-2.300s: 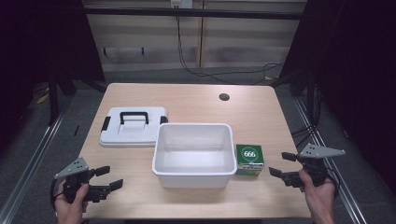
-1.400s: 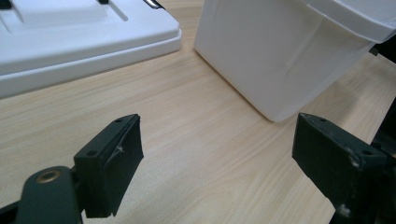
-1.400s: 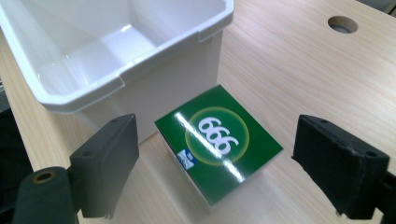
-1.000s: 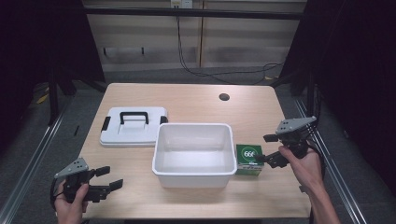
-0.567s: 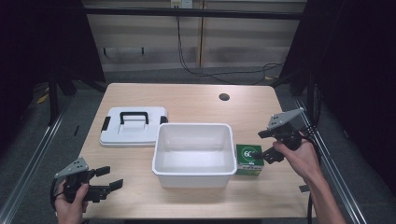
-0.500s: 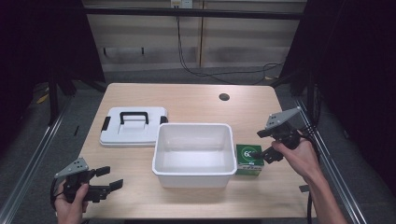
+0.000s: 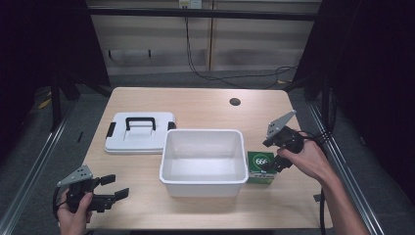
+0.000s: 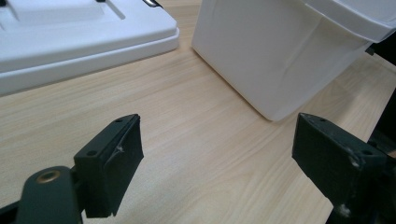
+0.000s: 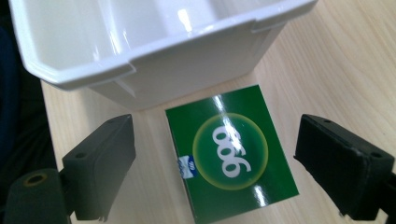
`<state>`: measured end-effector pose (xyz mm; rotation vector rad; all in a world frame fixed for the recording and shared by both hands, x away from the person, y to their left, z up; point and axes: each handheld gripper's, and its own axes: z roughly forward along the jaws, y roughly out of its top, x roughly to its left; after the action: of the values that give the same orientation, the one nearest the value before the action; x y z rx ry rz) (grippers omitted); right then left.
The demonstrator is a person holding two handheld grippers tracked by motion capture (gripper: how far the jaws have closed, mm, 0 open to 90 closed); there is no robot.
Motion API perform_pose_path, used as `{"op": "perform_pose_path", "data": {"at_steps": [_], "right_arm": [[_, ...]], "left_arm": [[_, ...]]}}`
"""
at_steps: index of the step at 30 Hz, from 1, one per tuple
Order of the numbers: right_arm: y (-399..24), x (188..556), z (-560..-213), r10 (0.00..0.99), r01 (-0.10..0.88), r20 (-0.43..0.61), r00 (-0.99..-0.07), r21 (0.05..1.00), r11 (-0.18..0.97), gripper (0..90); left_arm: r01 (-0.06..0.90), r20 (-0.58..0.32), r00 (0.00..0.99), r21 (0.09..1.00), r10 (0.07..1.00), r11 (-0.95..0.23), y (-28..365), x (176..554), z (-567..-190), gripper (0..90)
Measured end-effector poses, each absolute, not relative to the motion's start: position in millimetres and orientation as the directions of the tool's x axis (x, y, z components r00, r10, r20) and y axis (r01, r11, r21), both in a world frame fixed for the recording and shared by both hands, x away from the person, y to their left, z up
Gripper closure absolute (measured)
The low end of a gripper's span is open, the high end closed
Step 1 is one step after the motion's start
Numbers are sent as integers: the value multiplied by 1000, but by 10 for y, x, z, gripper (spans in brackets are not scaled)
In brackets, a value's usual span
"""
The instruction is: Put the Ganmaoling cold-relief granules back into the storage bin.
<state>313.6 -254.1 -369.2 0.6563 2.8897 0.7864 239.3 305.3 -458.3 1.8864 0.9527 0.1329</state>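
A green box marked 666 (image 7: 258, 165) lies flat on the wooden table (image 7: 205, 105), against the right wall of an empty white bin (image 7: 201, 132). My right gripper (image 7: 270, 155) hovers open just above that box, one jaw on either side of it. In the right gripper view the green box (image 9: 231, 154) lies between the spread jaws of the right gripper (image 9: 222, 158), with the bin (image 9: 154, 51) beyond it. My left gripper (image 7: 110, 188) rests open near the front left corner, holding nothing. In the left gripper view the left gripper (image 8: 217, 158) faces bare wood and the bin's corner (image 8: 275, 51).
A white lid with a black handle (image 7: 139, 132) lies flat left of the bin; the lid's edge (image 8: 70, 42) is also ahead of the left gripper. A dark round hole (image 7: 235, 102) sits in the table's far right part. Floor and metal rails surround the table.
My right gripper has moved from the table's front right edge leftward and forward, over the green box, jaws still open. The left gripper has stayed put.
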Motion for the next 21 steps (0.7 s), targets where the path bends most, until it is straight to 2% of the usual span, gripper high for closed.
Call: {"op": "perform_pose_path", "data": {"at_steps": [8,15,21], "right_arm": [[-2548,3228,-3784,388,366,46,-920,449,815,100],[-2486,3296,-3773,328,308,19,-945,398,864,93],[-2431,3340,-3861,308,295,7,-951,308,904,93]], "left_arm": [[559,-301,688,800,660,-218,3048,2398,-4590,162],[559,-302,685,801,663,-213,3052,2397,-4589,163],[562,-305,684,800,663,-211,3052,2398,-4591,163]]}}
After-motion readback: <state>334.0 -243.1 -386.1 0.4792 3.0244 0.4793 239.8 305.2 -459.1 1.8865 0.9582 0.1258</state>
